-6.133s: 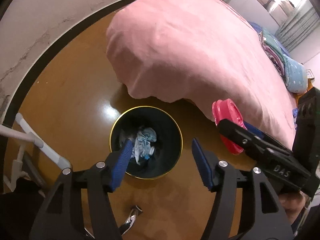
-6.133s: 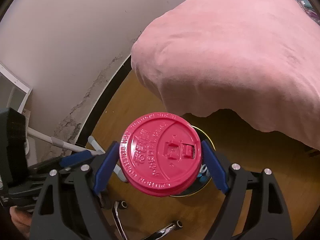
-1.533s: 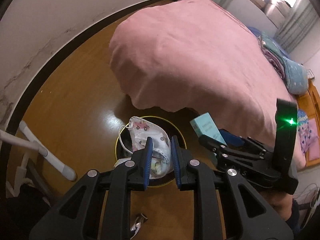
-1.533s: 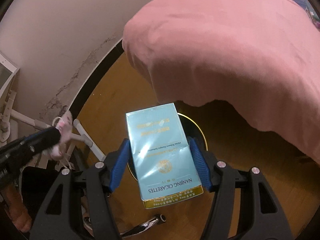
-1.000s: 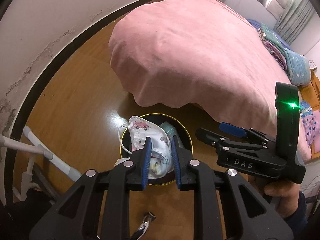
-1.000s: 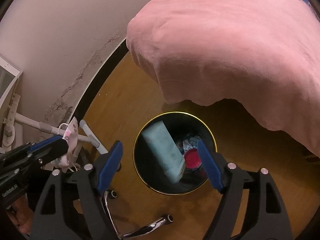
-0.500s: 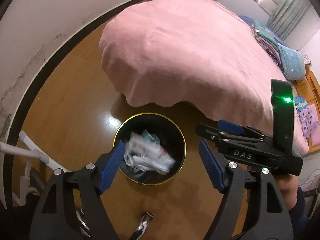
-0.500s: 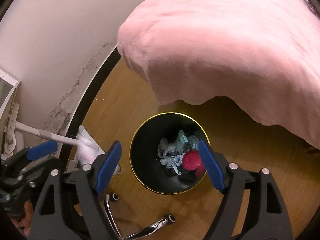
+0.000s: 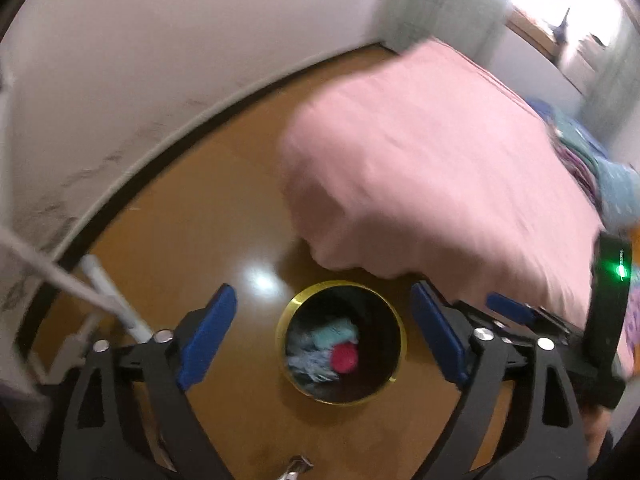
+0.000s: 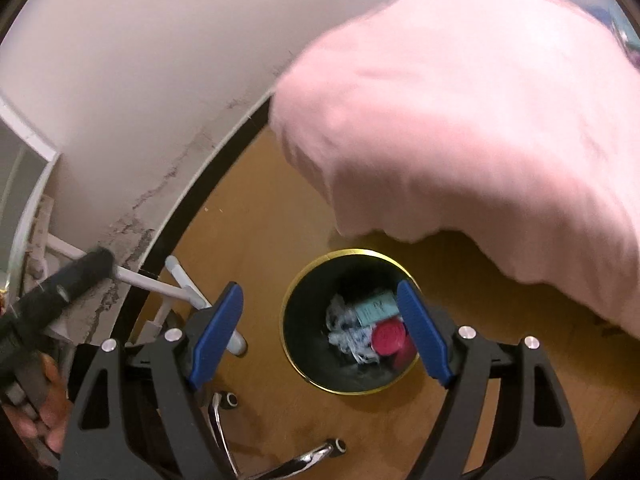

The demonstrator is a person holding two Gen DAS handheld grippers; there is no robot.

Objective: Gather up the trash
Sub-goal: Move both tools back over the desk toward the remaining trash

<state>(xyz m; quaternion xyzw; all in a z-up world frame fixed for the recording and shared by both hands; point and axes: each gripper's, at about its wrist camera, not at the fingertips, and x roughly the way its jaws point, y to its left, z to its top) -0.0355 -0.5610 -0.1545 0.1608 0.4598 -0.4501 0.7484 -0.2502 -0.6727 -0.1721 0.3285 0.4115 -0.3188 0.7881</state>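
Note:
A black trash bin with a gold rim (image 9: 394, 318) (image 10: 294, 292) stands on the wooden floor beside the bed. Inside lie a red cup lid (image 9: 344, 358) (image 10: 388, 336), a teal cigarette box (image 9: 334, 330) (image 10: 376, 306) and white crumpled trash (image 9: 310, 362) (image 10: 348, 334). My left gripper (image 9: 324, 336) is open and empty, high above the bin. My right gripper (image 10: 320, 330) is open and empty above the bin; it also shows at the right of the left wrist view (image 9: 516, 308).
A bed under a pink blanket (image 9: 420, 168) (image 10: 480, 100) overhangs the floor just behind the bin. A white wall with a dark baseboard (image 10: 192, 188) runs on the left. A white rack frame (image 10: 180, 276) and chrome chair legs (image 10: 312, 456) stand near the bin.
My left gripper let the face mask fall into the bin and opened. My right gripper had dropped the cigarette box in. Both grippers have risen and pulled back; the bin looks smaller.

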